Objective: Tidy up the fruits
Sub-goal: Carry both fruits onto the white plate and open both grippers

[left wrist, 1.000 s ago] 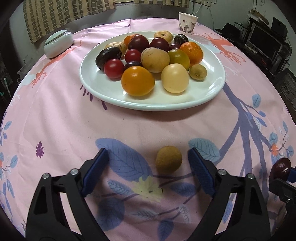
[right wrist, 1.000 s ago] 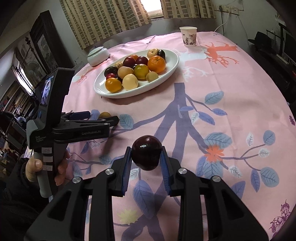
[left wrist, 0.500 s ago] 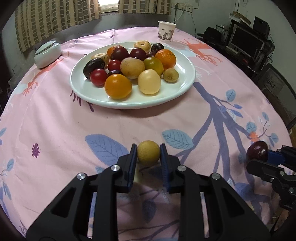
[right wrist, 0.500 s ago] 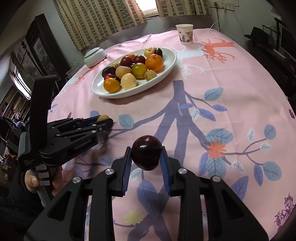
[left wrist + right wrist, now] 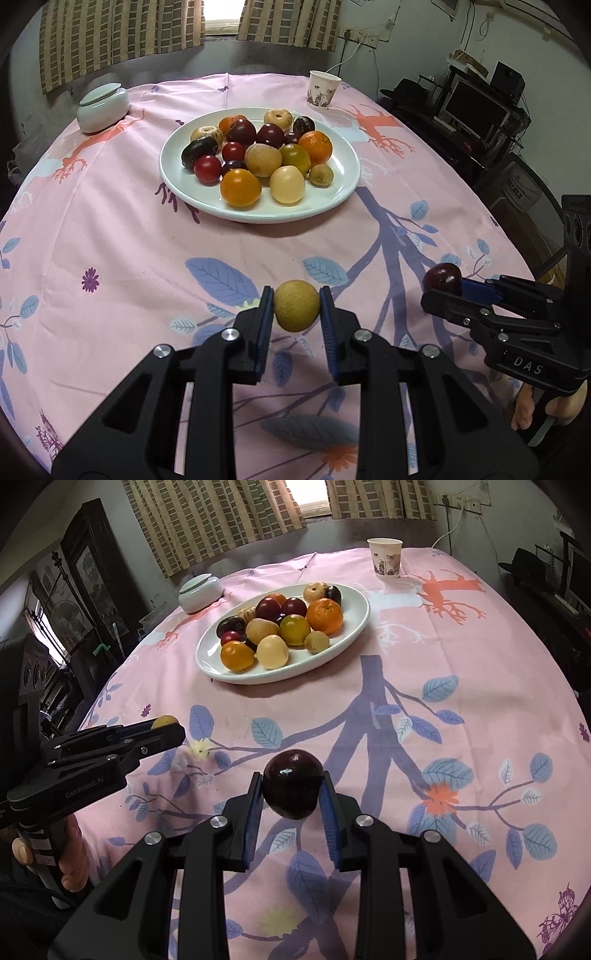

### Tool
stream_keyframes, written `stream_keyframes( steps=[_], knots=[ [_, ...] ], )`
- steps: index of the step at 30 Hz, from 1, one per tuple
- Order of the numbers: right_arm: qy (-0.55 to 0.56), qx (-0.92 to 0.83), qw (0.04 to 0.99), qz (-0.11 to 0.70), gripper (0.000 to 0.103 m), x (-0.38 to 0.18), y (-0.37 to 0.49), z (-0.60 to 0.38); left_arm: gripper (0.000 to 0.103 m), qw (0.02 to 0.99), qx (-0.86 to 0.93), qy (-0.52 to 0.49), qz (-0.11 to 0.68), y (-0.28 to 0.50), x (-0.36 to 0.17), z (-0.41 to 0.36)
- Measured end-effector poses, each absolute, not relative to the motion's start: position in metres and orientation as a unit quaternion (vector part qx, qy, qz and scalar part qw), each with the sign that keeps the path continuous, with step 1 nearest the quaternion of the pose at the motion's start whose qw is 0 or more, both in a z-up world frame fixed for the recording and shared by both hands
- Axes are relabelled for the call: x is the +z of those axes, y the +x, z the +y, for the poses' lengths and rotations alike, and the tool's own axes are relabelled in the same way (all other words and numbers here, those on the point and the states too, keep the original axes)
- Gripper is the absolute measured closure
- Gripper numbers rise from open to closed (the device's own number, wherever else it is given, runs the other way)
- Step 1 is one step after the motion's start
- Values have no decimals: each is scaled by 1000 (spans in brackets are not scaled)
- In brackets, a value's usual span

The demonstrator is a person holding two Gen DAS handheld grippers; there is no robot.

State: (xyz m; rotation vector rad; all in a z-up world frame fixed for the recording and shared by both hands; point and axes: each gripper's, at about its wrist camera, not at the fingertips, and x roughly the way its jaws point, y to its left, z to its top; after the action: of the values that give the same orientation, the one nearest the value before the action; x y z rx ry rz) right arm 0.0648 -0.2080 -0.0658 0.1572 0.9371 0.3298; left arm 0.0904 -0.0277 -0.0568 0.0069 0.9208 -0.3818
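- Two grippers, each clamped on one fruit above pink tablecloth (image 5: 110, 229).
- Left gripper (image 5: 296, 314) pinching yellow-brown fruit (image 5: 296, 311); white plate (image 5: 184, 181) at 12 o'clock.
- Right gripper (image 5: 291, 788) pinching dark plum (image 5: 292, 783).

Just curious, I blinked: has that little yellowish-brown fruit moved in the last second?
Yes. The yellowish-brown fruit lay on the tablecloth between open pads; now the left tool clamps it, lifted off the blue leaf print toward the plate.
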Motion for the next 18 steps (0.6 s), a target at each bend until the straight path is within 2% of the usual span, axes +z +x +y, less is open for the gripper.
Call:
stream_keyframes(
  steps=[9, 14, 18],
  knots=[
    [22, 181, 887, 424, 72, -30, 107, -187, 78, 887, -190, 25, 420, 134, -15, -36],
    [3, 183, 891, 415, 72, -16, 162, -182, 78, 890, -171, 13, 422, 197, 1, -39],
    [-1, 175, 882, 437, 73, -27, 217, -176, 78, 892, -136, 8, 430, 255, 1, -42]
  ],
)
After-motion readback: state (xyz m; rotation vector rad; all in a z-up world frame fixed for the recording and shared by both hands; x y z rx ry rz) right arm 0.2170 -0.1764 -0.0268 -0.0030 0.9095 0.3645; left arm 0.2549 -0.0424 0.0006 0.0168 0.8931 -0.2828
